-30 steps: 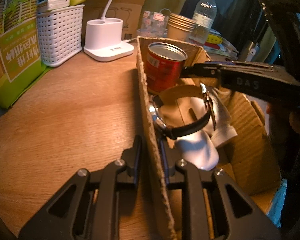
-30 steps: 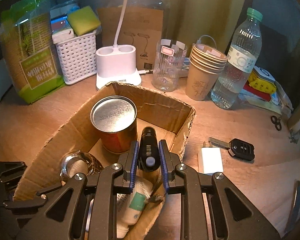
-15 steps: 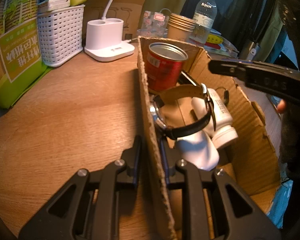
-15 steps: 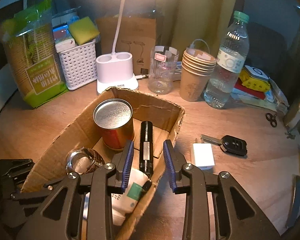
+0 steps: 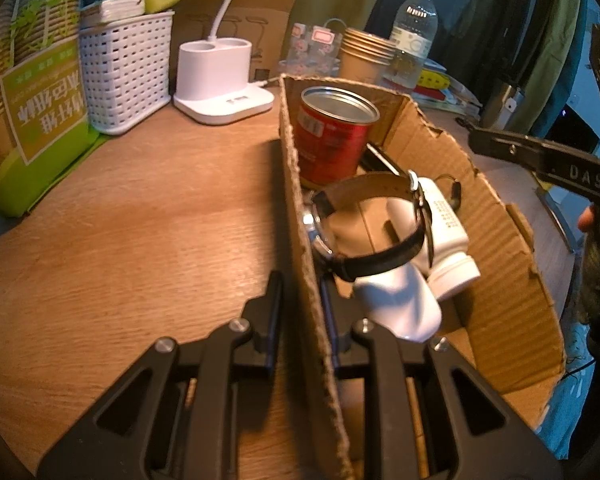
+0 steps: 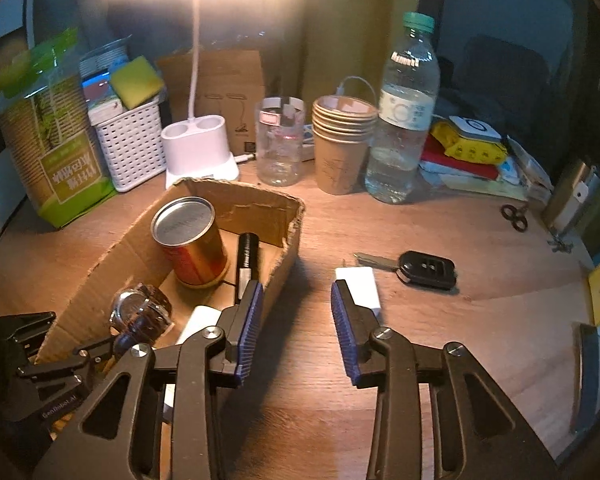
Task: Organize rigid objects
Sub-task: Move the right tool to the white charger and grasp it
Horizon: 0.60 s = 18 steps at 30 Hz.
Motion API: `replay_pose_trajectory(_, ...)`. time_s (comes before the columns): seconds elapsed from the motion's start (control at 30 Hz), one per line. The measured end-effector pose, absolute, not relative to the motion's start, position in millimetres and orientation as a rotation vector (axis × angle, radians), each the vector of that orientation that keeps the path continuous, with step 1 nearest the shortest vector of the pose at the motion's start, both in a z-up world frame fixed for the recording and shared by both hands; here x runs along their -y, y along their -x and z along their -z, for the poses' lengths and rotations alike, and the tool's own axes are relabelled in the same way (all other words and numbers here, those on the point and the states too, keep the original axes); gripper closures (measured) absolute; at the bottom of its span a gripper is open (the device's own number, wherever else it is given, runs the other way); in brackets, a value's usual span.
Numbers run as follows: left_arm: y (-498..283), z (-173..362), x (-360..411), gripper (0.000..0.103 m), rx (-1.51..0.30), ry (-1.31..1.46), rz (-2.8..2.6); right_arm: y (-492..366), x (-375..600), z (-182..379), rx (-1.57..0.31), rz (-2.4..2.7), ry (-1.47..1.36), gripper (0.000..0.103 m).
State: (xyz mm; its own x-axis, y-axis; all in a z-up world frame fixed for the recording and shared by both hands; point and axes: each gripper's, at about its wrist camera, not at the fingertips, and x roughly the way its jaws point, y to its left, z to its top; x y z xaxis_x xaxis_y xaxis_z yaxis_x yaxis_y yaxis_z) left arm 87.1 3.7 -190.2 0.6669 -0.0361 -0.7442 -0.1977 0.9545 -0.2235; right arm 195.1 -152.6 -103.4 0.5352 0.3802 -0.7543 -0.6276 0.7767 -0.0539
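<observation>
Released flashlight (image 6: 247,258) lies boxed; right tongs (image 6: 296,320) opening, marked "DAS".

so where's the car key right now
In the right wrist view the car key lies on the wooden table, outside the cardboard box to its right, just past the white charger block.

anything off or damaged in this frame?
The cardboard box has ragged, torn top edges. A white bottle lies tipped on its side inside it, under a wristwatch. The white charger block and car key lie outside the box on the table. Nothing spilled.
</observation>
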Motion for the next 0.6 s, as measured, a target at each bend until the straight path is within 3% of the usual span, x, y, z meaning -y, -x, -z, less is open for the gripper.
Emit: replay_pose_trajectory(0.6, -87.1, 190.2, -3.9, 0.083, -0.839, 0.298, -0.093, -218.3, 170.0, 130.4, -0.858, -0.572, 0.313, 0.064)
